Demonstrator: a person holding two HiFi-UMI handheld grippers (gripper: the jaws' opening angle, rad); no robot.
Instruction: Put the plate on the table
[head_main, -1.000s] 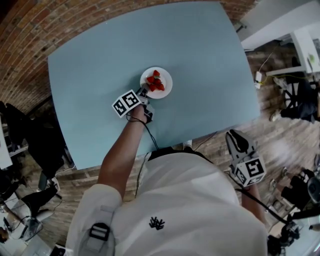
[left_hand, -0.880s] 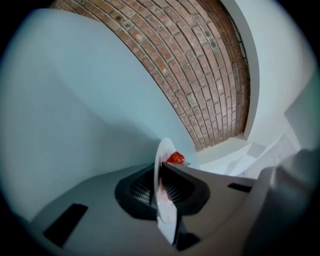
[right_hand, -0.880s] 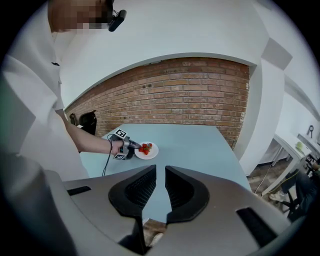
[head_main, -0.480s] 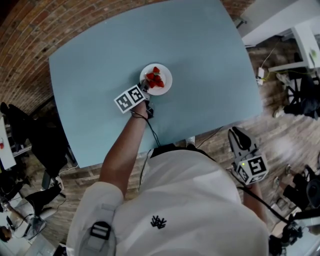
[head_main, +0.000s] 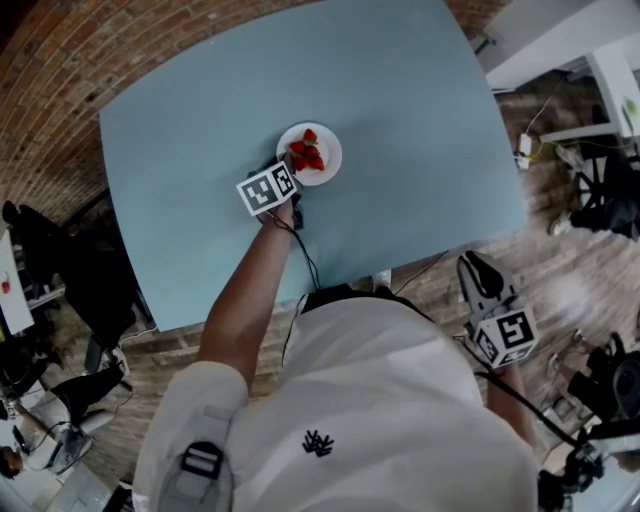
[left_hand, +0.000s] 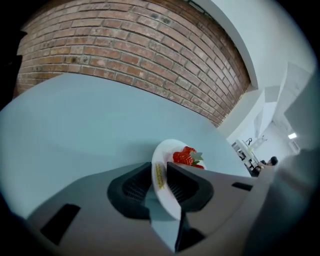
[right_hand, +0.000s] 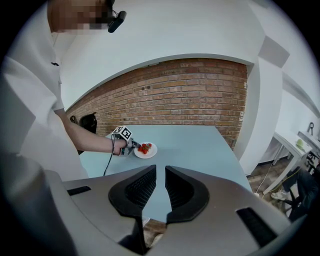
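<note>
A small white plate (head_main: 326, 167) carries several red strawberries (head_main: 307, 151) near the middle of the light blue table (head_main: 410, 110). My left gripper (head_main: 287, 170) is shut on the plate's near rim. In the left gripper view the rim of the plate (left_hand: 165, 192) sits between the two jaws, with the strawberries (left_hand: 186, 156) just beyond. Whether the plate touches the table I cannot tell. My right gripper (head_main: 479, 272) hangs off the table's right front side with its jaws together and nothing in them. The right gripper view shows the plate (right_hand: 149, 152) far off.
A brick wall (left_hand: 125, 55) runs behind the table's far edge. Dark chairs and gear (head_main: 60, 290) stand on the floor at the left. White desks (head_main: 600, 70) and more chairs are on the right. A cable (head_main: 300, 250) trails from the left gripper.
The left gripper and the plate have shifted a little farther from the person across the table. The right gripper has stayed about where it was.
</note>
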